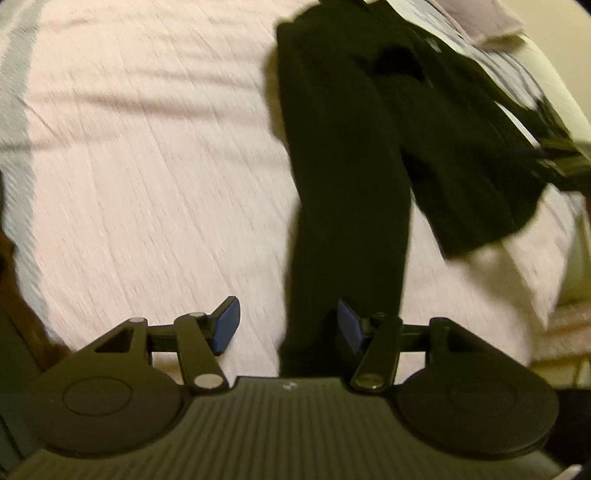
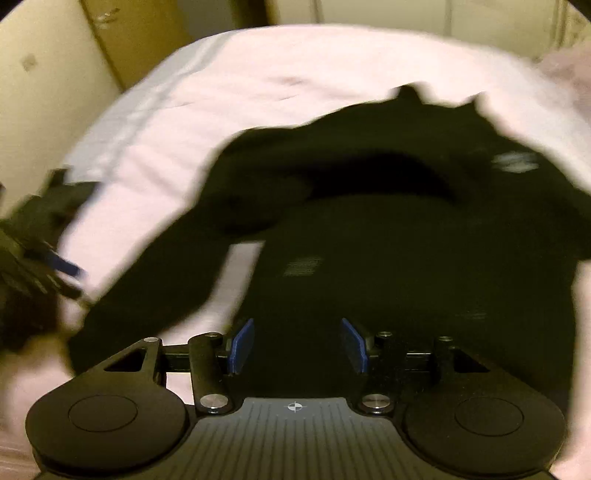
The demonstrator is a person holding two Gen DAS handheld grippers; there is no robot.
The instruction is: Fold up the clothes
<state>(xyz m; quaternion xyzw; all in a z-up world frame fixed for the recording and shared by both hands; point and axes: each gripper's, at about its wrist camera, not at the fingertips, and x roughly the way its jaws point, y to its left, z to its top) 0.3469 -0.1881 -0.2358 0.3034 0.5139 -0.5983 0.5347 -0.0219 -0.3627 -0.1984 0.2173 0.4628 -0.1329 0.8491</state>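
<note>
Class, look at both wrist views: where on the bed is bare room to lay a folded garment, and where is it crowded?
Bare pink bedspread lies left of the black garment. The side toward the pillows is crowded.

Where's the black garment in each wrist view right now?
Left wrist: black garment runs from top right down to between the open left gripper fingers.
Right wrist: it fills centre and right, ahead of the open right gripper.
Shared landmark: the pink bedspread.
</note>
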